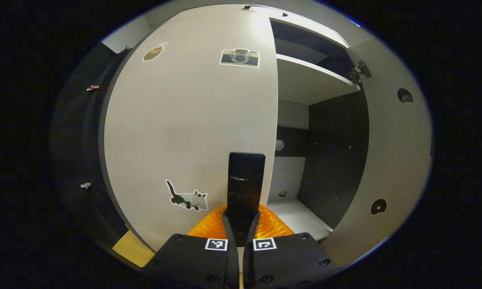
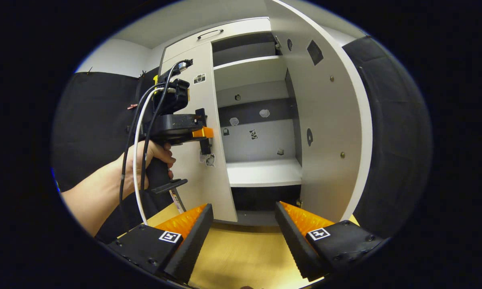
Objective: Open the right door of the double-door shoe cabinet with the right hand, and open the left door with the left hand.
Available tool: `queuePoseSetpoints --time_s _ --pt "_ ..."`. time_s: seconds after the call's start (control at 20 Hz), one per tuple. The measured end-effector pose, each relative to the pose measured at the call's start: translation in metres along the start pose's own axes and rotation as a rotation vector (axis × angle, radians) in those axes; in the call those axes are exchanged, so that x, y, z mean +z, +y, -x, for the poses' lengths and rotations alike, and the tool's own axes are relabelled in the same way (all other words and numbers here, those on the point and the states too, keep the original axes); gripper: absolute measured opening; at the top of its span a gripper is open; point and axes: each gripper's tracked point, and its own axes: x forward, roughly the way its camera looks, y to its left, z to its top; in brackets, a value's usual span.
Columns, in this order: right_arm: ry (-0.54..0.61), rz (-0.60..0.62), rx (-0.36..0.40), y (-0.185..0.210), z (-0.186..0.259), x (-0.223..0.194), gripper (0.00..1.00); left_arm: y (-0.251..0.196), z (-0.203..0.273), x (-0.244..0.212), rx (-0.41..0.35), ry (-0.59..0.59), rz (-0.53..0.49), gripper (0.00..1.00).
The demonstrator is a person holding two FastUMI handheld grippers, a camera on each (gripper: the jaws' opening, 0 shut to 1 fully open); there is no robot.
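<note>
The shoe cabinet's left door (image 1: 184, 120), white with a camera sticker and a cat sticker, stands closed. In the left gripper view my left gripper (image 1: 247, 160) is shut, its fingers pressed together right in front of that door, just left of its free edge. The right door (image 1: 393, 160) is swung wide open to the right. In the right gripper view a hand (image 2: 144, 160) holds the left gripper (image 2: 204, 138) against the left door (image 2: 208, 180) near its edge. My right gripper (image 2: 245, 224) is open and holds nothing, back from the cabinet, with the right door (image 2: 329, 120) open ahead on the right.
White shelves (image 2: 265, 172) show inside the open right half, with small stickers on the back wall. A top panel with a handle (image 2: 210, 33) sits above the doors. Wooden floor (image 2: 232, 249) lies below my right gripper. Black cloth hangs on both sides.
</note>
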Motion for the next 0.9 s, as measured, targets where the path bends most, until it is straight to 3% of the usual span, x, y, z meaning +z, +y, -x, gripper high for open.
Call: queuePoseSetpoints --time_s 0.3,0.55,0.9 --pt "0.013 -0.012 -0.029 0.008 0.007 -0.003 0.98 0.012 0.035 -0.003 -0.048 -0.018 0.027 0.09" --pt "-0.028 0.07 -0.101 0.009 0.008 0.008 0.98 0.029 0.068 -0.007 -0.098 -0.023 0.033 0.08" --pt "0.0 0.062 -0.135 0.042 0.018 -0.005 0.98 0.061 0.102 -0.004 -0.148 -0.034 0.041 0.08"
